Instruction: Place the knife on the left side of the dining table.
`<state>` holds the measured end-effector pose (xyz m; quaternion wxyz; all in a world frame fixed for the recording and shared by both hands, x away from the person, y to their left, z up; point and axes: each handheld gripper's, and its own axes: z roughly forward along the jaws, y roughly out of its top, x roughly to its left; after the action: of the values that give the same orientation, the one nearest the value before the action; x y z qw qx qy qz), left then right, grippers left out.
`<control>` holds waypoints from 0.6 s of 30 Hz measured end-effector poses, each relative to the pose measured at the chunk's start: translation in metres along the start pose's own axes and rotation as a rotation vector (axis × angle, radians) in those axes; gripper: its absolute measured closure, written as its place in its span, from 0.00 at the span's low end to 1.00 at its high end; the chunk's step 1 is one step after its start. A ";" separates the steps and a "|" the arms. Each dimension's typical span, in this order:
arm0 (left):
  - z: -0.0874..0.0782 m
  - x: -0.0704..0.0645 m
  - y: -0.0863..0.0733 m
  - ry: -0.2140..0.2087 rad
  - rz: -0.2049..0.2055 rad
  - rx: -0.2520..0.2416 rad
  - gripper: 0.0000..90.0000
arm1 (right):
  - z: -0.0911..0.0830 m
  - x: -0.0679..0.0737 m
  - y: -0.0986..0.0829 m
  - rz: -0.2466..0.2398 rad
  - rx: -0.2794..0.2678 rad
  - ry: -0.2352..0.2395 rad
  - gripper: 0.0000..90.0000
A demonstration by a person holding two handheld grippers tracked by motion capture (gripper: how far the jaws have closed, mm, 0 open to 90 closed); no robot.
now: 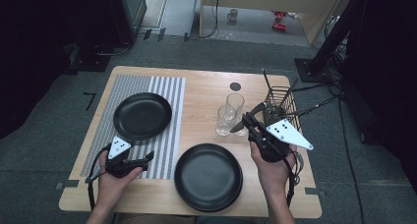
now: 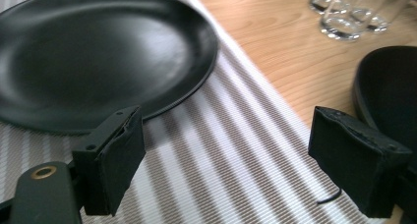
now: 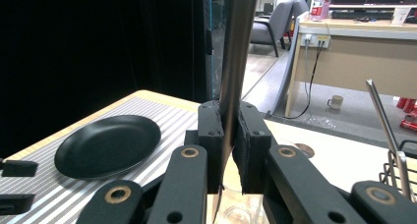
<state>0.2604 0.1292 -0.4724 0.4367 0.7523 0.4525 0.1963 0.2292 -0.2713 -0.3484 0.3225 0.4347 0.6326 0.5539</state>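
We have a flat metal utensil (image 3: 236,62) pinched upright in the right gripper (image 3: 228,145) — probably a knife, though its ends are out of sight — held above the glasses (image 1: 230,117), beside the wire rack (image 1: 282,102). The left gripper (image 2: 226,160) gapes empty over the striped mat (image 2: 231,155). We should carry it clear of the glasses and lay it flat beside a plate (image 1: 208,176).
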 end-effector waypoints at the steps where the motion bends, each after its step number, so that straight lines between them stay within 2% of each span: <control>1: 0.001 -0.002 0.002 -0.005 0.005 0.000 0.16 | 0.000 0.001 0.000 0.000 0.001 0.003 0.93; 18: 0.023 -0.053 0.027 -0.115 0.076 -0.024 0.16 | 0.001 0.010 -0.006 -0.002 0.006 0.039 0.93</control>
<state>0.2626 0.0672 -0.4569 0.4635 0.7737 0.3952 0.1745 0.2245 -0.2619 -0.3538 0.3095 0.4242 0.6409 0.5598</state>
